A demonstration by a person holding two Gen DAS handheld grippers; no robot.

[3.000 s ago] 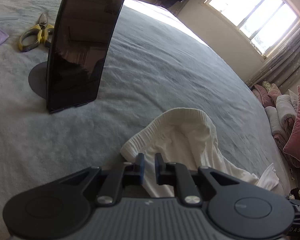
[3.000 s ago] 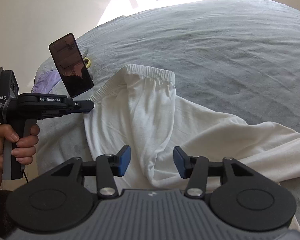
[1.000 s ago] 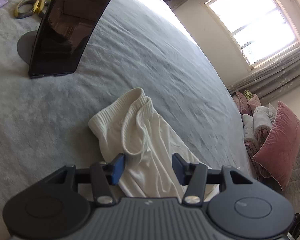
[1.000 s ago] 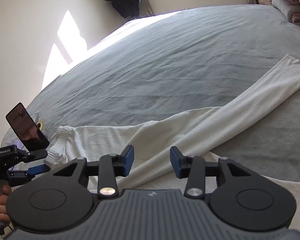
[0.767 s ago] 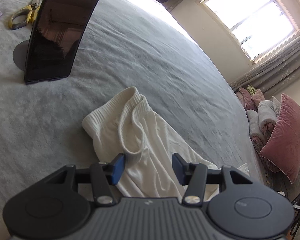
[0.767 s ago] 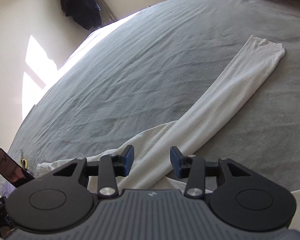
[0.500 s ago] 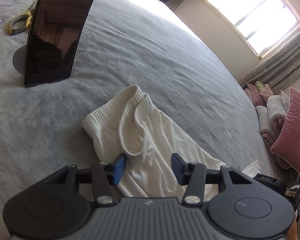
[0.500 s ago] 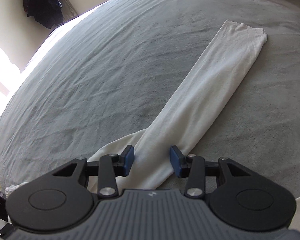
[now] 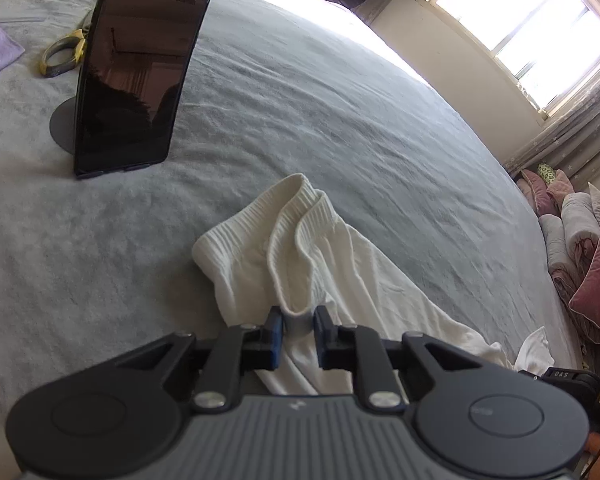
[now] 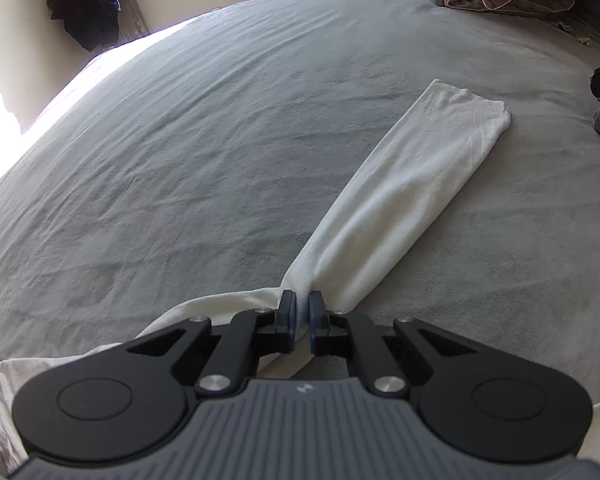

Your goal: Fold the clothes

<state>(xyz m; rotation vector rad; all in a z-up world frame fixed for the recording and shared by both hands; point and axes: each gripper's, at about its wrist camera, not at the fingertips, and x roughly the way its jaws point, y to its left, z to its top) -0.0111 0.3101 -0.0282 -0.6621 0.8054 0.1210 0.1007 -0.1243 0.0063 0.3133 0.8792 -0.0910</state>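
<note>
Both grippers biting the white trousers (image 9: pixel 324 264) spread on the grey bed (image 9: pixel 340 112): left gripper (image 9: pixel 298 330) closing on the ribbed waistband fold, right gripper (image 10: pixel 302 316) pinched shut on the leg. Risk: thin bites slip when lifted, and the phone stand (image 9: pixel 140 60) nr the waistband could get knocked

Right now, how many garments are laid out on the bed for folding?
1: white trousers, waistband end by the left gripper, one leg stretching ahead of the right gripper. More may lie out of view.

Two close downward wrist views over one white garment (image 9: pixel 300 256) (image 10: pixel 400 200).
</note>
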